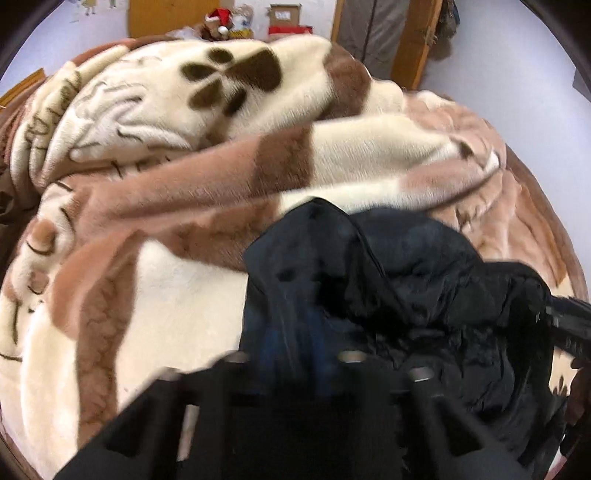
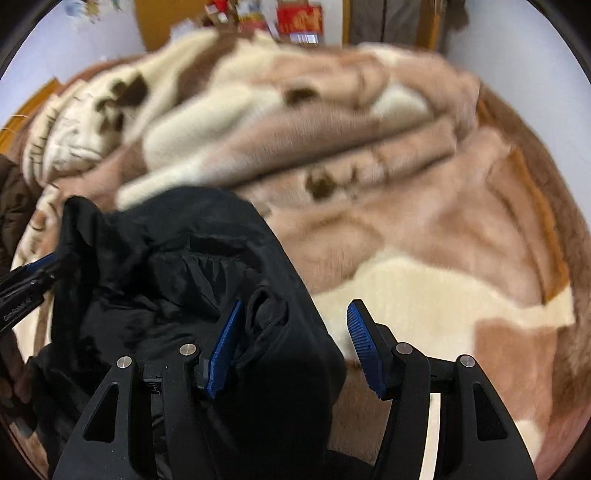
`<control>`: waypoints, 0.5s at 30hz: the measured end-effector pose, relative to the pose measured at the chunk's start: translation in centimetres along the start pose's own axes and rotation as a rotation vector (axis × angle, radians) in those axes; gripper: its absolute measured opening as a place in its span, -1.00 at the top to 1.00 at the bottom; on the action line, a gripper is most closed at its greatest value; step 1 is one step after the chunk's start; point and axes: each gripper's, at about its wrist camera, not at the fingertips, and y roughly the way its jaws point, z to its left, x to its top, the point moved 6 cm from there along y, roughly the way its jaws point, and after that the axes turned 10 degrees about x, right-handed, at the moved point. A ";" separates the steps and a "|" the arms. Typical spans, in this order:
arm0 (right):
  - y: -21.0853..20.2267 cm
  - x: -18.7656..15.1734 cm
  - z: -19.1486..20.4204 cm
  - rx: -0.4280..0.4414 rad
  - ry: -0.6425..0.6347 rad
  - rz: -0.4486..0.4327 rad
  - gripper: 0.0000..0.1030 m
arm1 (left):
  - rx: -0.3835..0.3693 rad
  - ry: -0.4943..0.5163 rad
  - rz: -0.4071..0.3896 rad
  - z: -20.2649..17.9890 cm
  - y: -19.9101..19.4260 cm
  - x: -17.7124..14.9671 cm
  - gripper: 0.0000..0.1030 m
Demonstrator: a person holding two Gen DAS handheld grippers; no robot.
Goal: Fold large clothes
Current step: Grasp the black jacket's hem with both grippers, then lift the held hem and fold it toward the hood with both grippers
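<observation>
A black padded jacket (image 1: 388, 280) lies bunched on a cream and brown fleece blanket (image 1: 177, 192). In the left wrist view my left gripper (image 1: 295, 354) is shut on a fold of the jacket, which drapes over its fingers. In the right wrist view the jacket (image 2: 177, 266) fills the lower left. My right gripper (image 2: 293, 347) is open, its blue pads wide apart, with jacket cloth lying between them against the left pad (image 2: 225, 347). The left gripper (image 2: 48, 271) shows at the left edge, pinching the jacket. The right gripper's body (image 1: 569, 321) shows at the right edge of the left wrist view.
The blanket (image 2: 406, 184) is heaped in thick folds across the bed behind the jacket. A brown garment (image 2: 14, 206) lies at the far left. Boxes and a Santa hat toy (image 1: 221, 22) stand along the back wall by a wooden door frame (image 1: 413, 44).
</observation>
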 end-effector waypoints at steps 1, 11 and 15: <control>-0.3 -0.1 0.3 0.021 0.002 -0.009 0.78 | -0.001 0.007 -0.030 0.0 -0.6 -0.3 0.86; -14.9 -6.3 4.4 0.128 -0.049 -0.280 0.84 | -0.135 -0.098 -0.254 4.3 -14.9 -4.2 0.88; -19.9 -11.8 5.3 0.171 -0.041 -0.322 0.84 | -0.173 -0.133 -0.273 5.8 -19.4 -8.8 0.88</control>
